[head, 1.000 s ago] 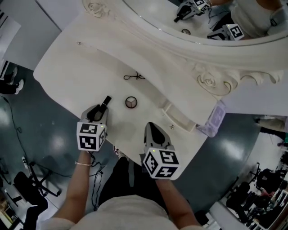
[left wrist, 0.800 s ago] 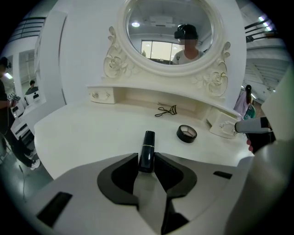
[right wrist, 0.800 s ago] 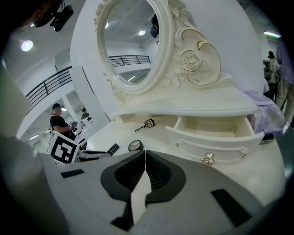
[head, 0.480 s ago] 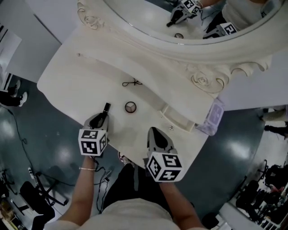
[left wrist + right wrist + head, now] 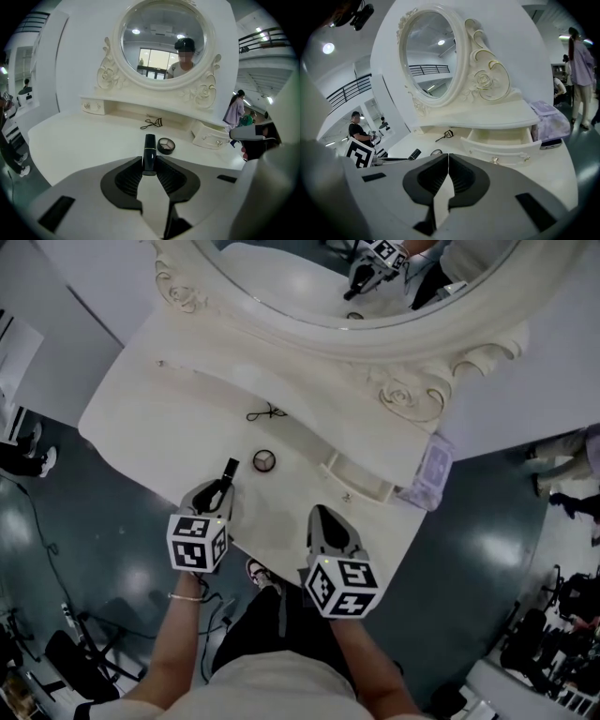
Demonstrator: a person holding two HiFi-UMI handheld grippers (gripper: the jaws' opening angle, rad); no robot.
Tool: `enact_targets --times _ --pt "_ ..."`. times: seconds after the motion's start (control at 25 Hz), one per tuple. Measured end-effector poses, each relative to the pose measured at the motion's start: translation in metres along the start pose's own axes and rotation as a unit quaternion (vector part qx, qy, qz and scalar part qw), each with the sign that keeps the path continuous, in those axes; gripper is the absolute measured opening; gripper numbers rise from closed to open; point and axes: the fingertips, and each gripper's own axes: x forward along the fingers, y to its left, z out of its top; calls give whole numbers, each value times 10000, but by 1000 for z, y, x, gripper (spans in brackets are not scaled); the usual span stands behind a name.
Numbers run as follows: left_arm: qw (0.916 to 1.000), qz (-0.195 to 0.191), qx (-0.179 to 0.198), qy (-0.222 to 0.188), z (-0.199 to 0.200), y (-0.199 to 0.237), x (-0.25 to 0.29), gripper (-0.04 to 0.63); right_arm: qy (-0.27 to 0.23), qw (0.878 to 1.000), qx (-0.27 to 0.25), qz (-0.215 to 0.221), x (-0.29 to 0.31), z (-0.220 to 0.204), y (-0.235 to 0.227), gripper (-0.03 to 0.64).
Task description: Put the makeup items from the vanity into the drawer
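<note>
My left gripper (image 5: 221, 486) (image 5: 149, 164) is shut on a black lipstick tube (image 5: 228, 471) (image 5: 149, 152); its jaws have just closed on it. The tube sticks out forward, a little above the white vanity top (image 5: 159, 399). A round compact (image 5: 265, 460) (image 5: 166, 145) (image 5: 436, 152) lies just beyond it. Further back lies a black eyelash curler (image 5: 265, 413) (image 5: 152, 123) (image 5: 445, 135). The small drawer (image 5: 361, 482) (image 5: 499, 138) (image 5: 211, 136) stands pulled open at the right and looks empty. My right gripper (image 5: 323, 517) (image 5: 448, 157) hovers shut and empty near the front edge.
An ornate oval mirror (image 5: 319, 287) rises behind the vanity top, with a raised shelf under it. A lilac bundle (image 5: 427, 474) (image 5: 548, 124) sits beside the vanity's right end. Dark floor surrounds the table, and people stand in the background.
The left jaws closed on the lipstick and lifted it off the top, a little toward the compact. The right gripper rose slightly.
</note>
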Motion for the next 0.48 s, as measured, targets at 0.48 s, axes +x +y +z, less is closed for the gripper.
enact_targets --times 0.48 --pt "9940 -773 751 -188 41 -87 -7 100 -493 9972 135 -547 -40 21 -32 18"
